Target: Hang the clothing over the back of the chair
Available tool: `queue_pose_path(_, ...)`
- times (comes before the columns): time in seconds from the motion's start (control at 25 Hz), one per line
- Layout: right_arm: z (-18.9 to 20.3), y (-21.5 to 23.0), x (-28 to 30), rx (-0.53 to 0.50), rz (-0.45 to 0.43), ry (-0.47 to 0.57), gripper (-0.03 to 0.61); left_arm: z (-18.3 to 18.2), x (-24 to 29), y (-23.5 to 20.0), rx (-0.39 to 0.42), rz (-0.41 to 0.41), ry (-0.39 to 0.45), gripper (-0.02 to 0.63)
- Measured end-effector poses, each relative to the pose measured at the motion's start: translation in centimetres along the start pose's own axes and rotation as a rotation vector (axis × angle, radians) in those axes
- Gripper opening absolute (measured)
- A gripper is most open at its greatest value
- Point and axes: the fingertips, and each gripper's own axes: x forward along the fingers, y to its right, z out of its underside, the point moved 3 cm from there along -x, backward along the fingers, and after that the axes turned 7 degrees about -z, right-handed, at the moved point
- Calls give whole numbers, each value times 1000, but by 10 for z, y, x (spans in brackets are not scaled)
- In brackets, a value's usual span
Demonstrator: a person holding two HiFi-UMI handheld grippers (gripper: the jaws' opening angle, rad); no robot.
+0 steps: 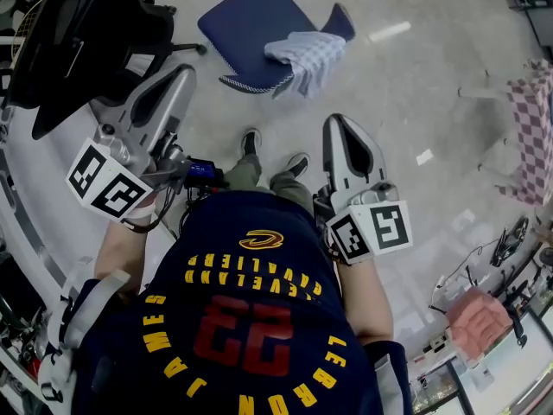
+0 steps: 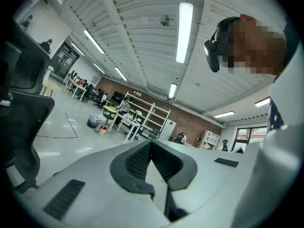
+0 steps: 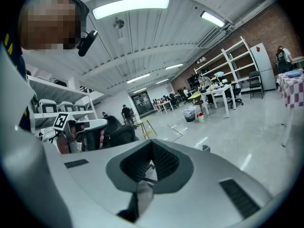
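A blue-and-white checked cloth (image 1: 304,57) lies draped over one edge of a blue chair (image 1: 246,20) on the floor ahead of me in the head view. My left gripper (image 1: 184,73) is held out level at the left, well short of the chair, its jaws shut with nothing between them. My right gripper (image 1: 340,122) is at the right, below the cloth and apart from it, also shut and empty. In the left gripper view the left gripper (image 2: 152,144) faces an open hall, as does the right gripper (image 3: 152,145) in its own view. Neither gripper view shows the cloth.
A black office chair (image 1: 73,33) stands close by the left gripper at the upper left. A table with a pink checked cover (image 1: 536,137) is at the right edge. A bench with a pink cloth (image 1: 478,318) sits at the lower right. My feet (image 1: 251,142) stand on the pale floor.
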Motion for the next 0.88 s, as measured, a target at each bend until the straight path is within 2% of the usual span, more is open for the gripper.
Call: queue_pose_path(0.88,10,-18,-2,-4,11,-4,8,5,-12,-5,-9,17,-20,3)
